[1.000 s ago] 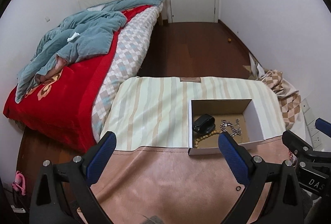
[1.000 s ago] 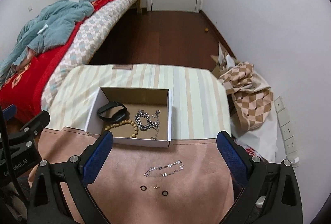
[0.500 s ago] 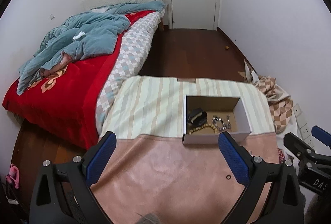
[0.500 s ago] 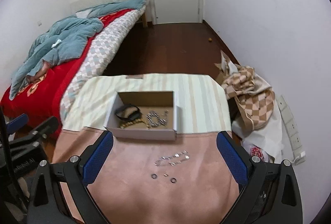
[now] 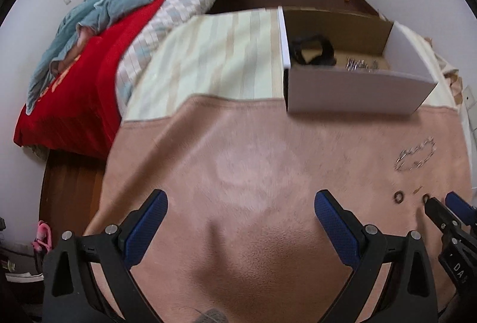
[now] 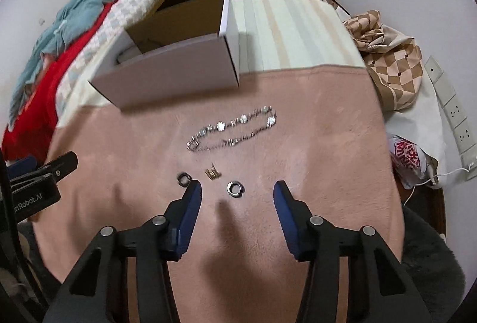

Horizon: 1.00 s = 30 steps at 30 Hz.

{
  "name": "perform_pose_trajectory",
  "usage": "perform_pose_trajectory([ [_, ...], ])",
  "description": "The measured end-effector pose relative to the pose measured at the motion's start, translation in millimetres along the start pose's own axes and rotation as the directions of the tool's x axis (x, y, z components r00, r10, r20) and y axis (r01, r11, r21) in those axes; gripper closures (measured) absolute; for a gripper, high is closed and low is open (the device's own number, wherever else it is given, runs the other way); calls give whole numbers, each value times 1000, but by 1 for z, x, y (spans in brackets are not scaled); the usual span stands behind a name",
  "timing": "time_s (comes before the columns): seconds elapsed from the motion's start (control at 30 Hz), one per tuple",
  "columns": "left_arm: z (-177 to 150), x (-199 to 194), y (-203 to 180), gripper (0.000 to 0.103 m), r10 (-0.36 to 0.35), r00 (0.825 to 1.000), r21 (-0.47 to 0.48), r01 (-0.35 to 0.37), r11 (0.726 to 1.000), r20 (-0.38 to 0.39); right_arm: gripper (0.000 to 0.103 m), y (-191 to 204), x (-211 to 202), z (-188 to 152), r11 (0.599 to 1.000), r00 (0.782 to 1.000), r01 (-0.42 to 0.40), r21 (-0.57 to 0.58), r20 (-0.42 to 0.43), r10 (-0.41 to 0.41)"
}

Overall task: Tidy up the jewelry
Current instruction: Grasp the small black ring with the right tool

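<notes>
**Right claw narrows over the silver ring**

At far left of the right wrist view, the left gripper (image 6: 38, 171) sits low over the pink plush blanket (image 6: 313, 120), well clear of every piece. In its own camera its blue-padded jaws stand wide with only bare blanket between them.

Next comes the white cardboard box with a brown inside (image 6: 167, 75), up the table near the blanket's far edge. It already holds a black band (image 5: 311, 50) and a silver chain (image 5: 360, 65).

In front of the box lies the loose silver link bracelet (image 6: 232, 129), its long axis running across the table and slanting up to the right.

Nearer the camera is a row of three small pieces: a dark metal ring (image 6: 184, 178) touching or just beside the tip of the left-hand finger, a small gold clasp-like piece (image 6: 212, 173), and a shiny silver ring (image 6: 235, 188).

The right gripper (image 6: 238, 191) is plainly the nearer one. Its jaws have just been closing and now stand half-narrowed, the silver ring lying flat between the tips, neither pad on it. The ring sits nearer the left-hand finger, so I judge a small shift right would centre it.

Open blanket lies to the right of the ring; the table edge and the checkered brown cloth (image 6: 390, 63) are well apart. The crowding is on the left side, where the dark ring could get nudged.
</notes>
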<state>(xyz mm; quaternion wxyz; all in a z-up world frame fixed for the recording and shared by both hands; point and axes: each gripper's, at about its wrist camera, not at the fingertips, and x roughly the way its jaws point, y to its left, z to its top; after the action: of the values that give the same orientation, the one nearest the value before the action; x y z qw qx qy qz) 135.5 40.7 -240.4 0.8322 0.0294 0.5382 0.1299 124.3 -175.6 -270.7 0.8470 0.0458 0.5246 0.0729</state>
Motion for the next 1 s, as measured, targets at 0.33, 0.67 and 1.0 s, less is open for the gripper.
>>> perform_pose_trajectory([
  [0.33, -4, 9, -20, 2, -31, 999, 46, 32, 998, -19, 90, 15, 17, -9, 990, 996, 88, -107, 43, -84],
  [0.67, -4, 5, -73, 3, -231, 971, 85, 236, 968, -64, 90, -27, -12, 0, 997, 995, 59, 44, 74, -62],
  [1.0, -15, 8, -119, 27, -263, 961, 177, 275, 945, -88, 90, -49, -22, 4, 992, 992, 81, 95, 86, -89],
])
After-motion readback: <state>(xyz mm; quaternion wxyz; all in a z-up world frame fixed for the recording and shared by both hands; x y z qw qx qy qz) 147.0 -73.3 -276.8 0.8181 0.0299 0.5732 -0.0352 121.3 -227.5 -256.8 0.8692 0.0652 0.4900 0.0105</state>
